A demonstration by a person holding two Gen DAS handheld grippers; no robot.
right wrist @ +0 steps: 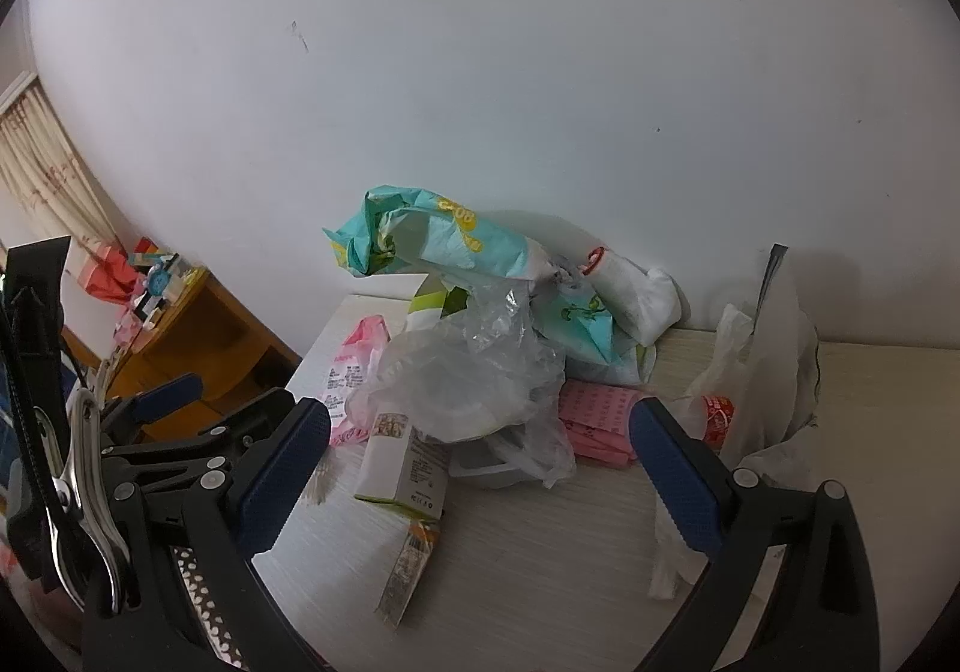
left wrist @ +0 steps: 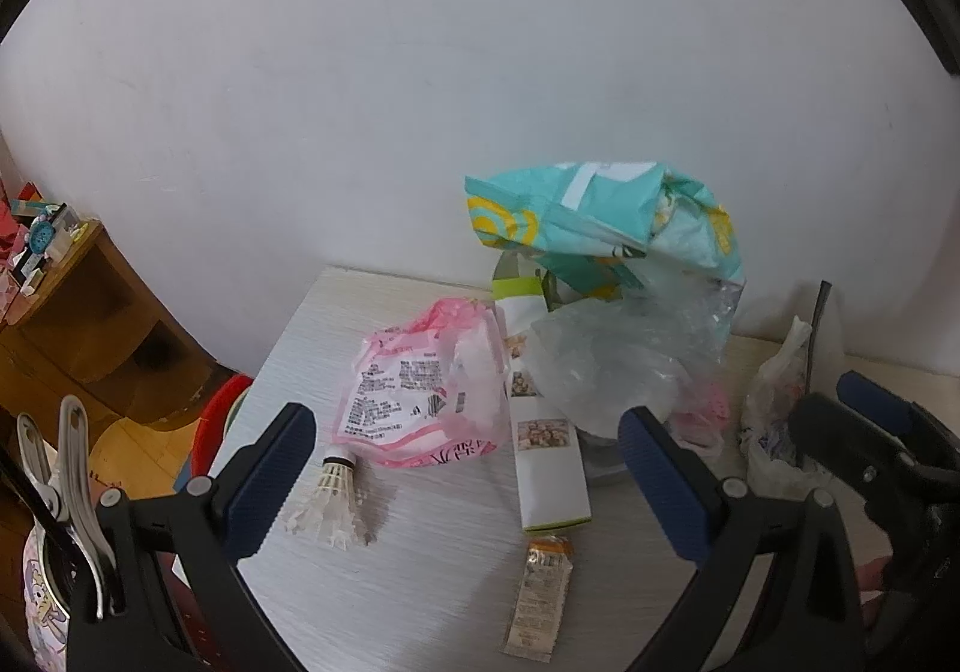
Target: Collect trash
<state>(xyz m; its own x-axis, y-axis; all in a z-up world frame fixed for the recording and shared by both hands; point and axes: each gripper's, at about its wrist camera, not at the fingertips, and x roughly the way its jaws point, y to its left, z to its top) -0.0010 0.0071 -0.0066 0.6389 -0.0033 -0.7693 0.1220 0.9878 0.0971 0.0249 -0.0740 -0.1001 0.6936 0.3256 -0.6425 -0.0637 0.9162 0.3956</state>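
shuttlecock [left wrist: 333, 498] left of the box [left wrist: 549, 468], sachet [left wrist: 537, 588] before it, crumpled bags [left wrist: 600, 228] behind, against the wall [left wrist: 420, 72]

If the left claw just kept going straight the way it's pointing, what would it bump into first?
Probably the pink wrapper on the table, or the white box beside it. Both lie ahead between the left gripper's open jaws. Depth is hard to judge.

Pale table [left wrist: 432, 582] against the wall: shuttlecock [left wrist: 329, 504] by the left gripper's [left wrist: 474, 483] left pad, pink bag [left wrist: 420, 396] ahead, white box [left wrist: 549, 456] and sachet [left wrist: 537, 591] between the pads, plastic heap [right wrist: 480, 366] beyond.
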